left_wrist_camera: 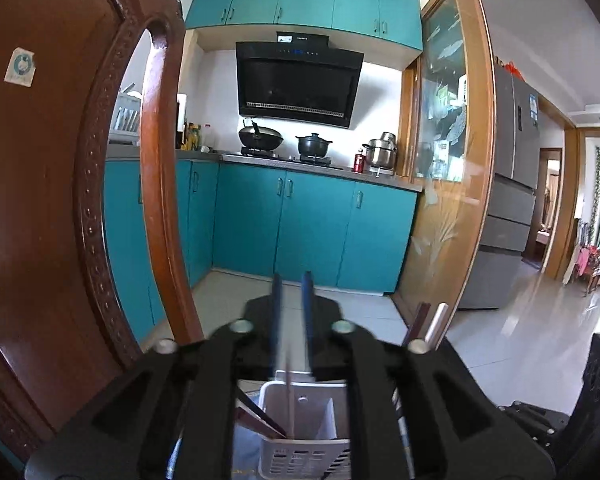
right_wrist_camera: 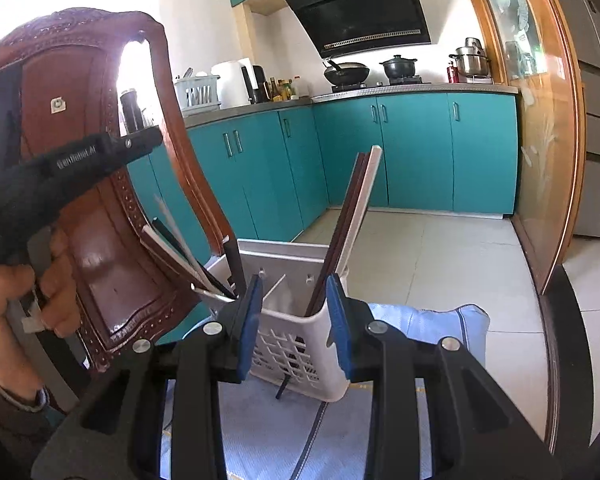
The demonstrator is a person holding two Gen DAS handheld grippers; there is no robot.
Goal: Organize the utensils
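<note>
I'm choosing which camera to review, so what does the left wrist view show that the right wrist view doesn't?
Only the left wrist view: the grey refrigerator and the hallway beyond it, plus a thin chopstick between the left gripper fingers.

Only the right wrist view: the person's hand on the other gripper's handle, the blue cloth, and the right gripper straddling the white basket.

Both: the basket, wooden chair, teal cabinets, range hood.

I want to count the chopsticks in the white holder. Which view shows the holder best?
The right wrist view: the holder shows its rim, wall and leaning chopsticks. The left wrist view shows only its top between the claw's arms.
</note>
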